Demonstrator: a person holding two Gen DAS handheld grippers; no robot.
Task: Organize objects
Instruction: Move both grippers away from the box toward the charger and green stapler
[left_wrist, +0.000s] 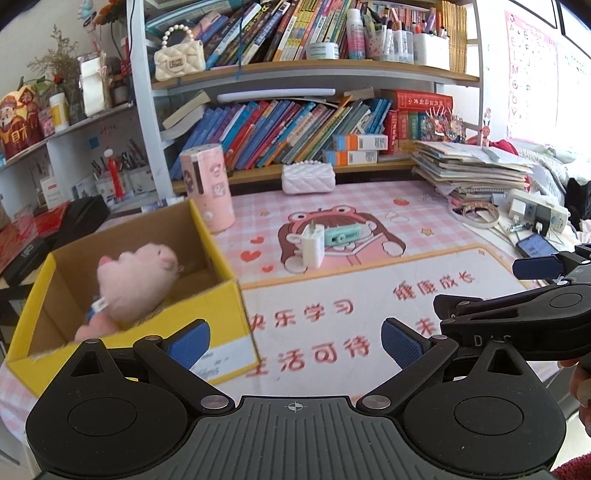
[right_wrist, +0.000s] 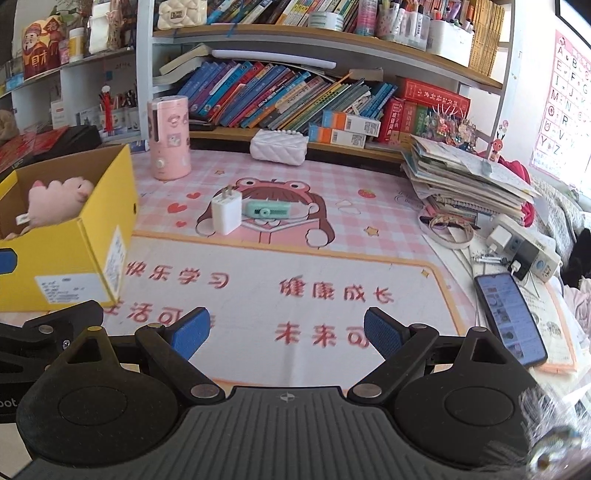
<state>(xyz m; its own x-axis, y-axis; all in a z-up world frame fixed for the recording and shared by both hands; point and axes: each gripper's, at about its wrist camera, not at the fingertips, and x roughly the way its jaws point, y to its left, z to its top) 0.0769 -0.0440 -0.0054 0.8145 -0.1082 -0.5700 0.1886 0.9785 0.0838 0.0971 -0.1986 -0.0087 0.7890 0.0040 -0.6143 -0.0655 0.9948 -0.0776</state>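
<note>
On your left, the yellow cardboard box (left_wrist: 221, 314) holds a pink plush toy (left_wrist: 133, 284). Your left gripper (left_wrist: 295, 341) and right gripper (right_wrist: 286, 332) are spread, empty. The white plug charger (right_wrist: 226, 213) touches the mint green plastic gadget (right_wrist: 267, 211) mid-bench.

Behind the surface, a bookshelf (right_wrist: 332, 55) holds rows of leaning books (right_wrist: 266, 96), with a cream quilted handbag (left_wrist: 179, 59) and white pen pots (left_wrist: 430, 48) on its upper board. A white quilted pouch (right_wrist: 279, 147) lies at the shelf's foot, and a pink cylindrical tumbler (right_wrist: 169, 138) stands to its left. At the right, a stack of papers (right_wrist: 469, 177) sits beside a power strip (right_wrist: 528, 251) and a smartphone (right_wrist: 511, 319), under an alphabet poster (right_wrist: 565, 103).
</note>
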